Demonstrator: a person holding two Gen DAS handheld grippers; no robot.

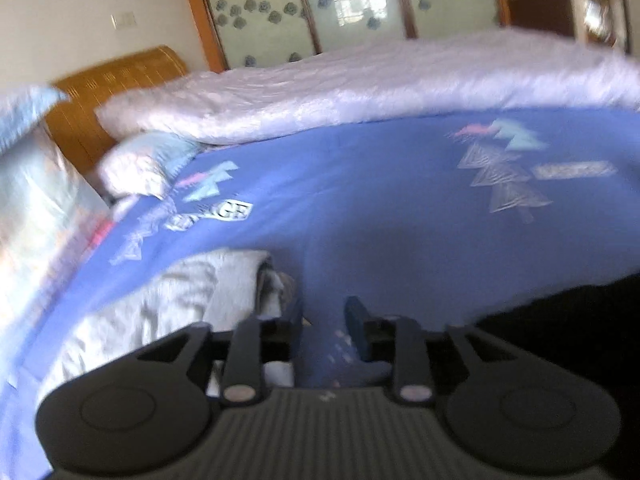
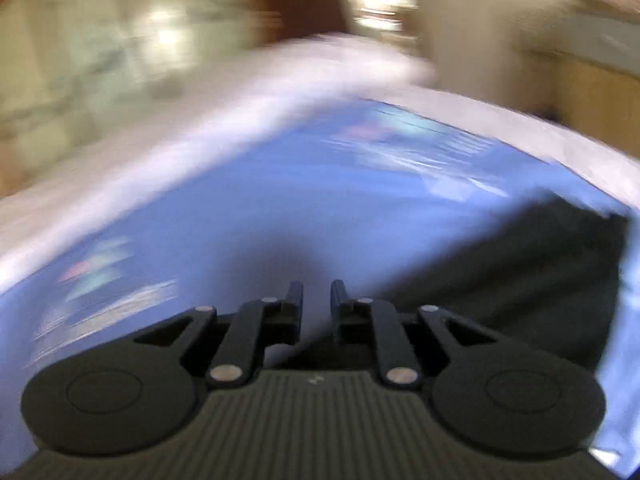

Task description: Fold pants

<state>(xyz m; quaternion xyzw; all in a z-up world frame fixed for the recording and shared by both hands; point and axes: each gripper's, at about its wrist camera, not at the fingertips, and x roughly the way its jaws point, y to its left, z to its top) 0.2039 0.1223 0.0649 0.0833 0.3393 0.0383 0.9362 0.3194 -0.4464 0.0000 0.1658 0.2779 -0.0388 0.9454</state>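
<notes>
A bedroom in daylight: a bed under a blue sheet [image 1: 360, 200] printed with triangle trees, a white quilt [image 1: 340, 88] bunched along its far edge. Pillows [image 1: 140, 164] sit at the left corner against a wooden headboard [image 1: 120, 76]. Behind, frosted sliding doors [image 1: 352, 4] with blue flowers glow in wooden frames beside a cream wall [image 1: 72, 20].

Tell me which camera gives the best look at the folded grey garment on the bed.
The left wrist view. The folded grey garment lies in it on the blue bedsheet, just left of the left gripper, only mildly blurred. The right wrist view shows none of it, only a dark garment on the sheet, heavily smeared.
</notes>
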